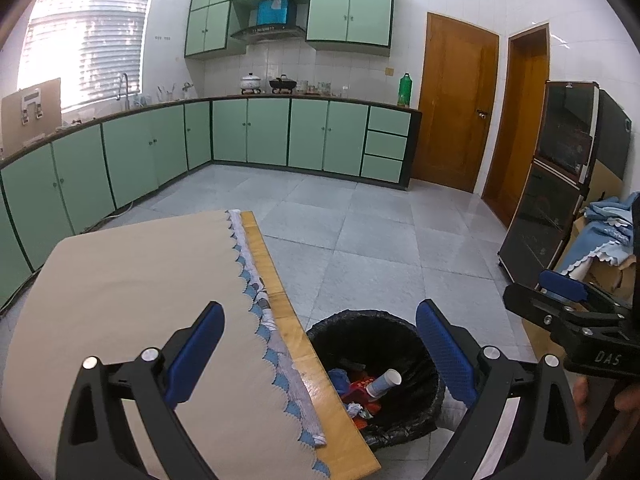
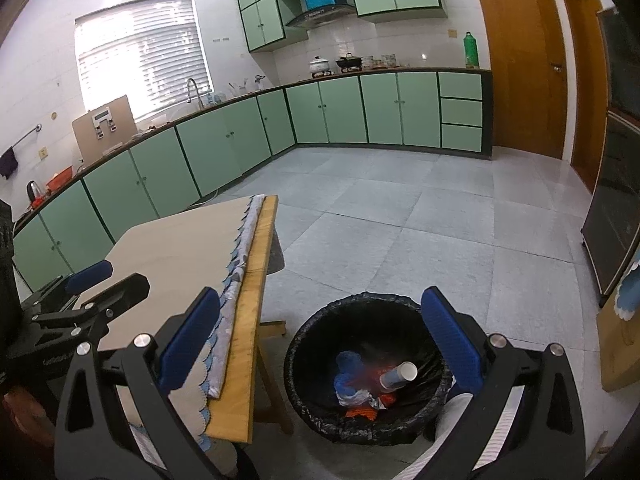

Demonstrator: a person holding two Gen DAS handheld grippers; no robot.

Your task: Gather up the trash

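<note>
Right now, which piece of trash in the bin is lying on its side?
The paper cup, white-rimmed with a bluish body, lies tipped over atop the pile in the black-lined trash bin; the crumpled wrappers around it are just shapeless scraps.

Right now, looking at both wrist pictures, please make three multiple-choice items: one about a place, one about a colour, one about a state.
1. Where does the paper cup lie?
A on the table
B in the trash bin
C on the floor

2. What colour is the bin liner?
A black
B white
C green

3. How are the left tongs?
A shut on a cup
B shut, empty
C open, empty

Key: B, the cup rests on trash inside the trash bin; A, black plastic folds over the rim; C, the blue pads stand wide apart with nothing between.
</note>
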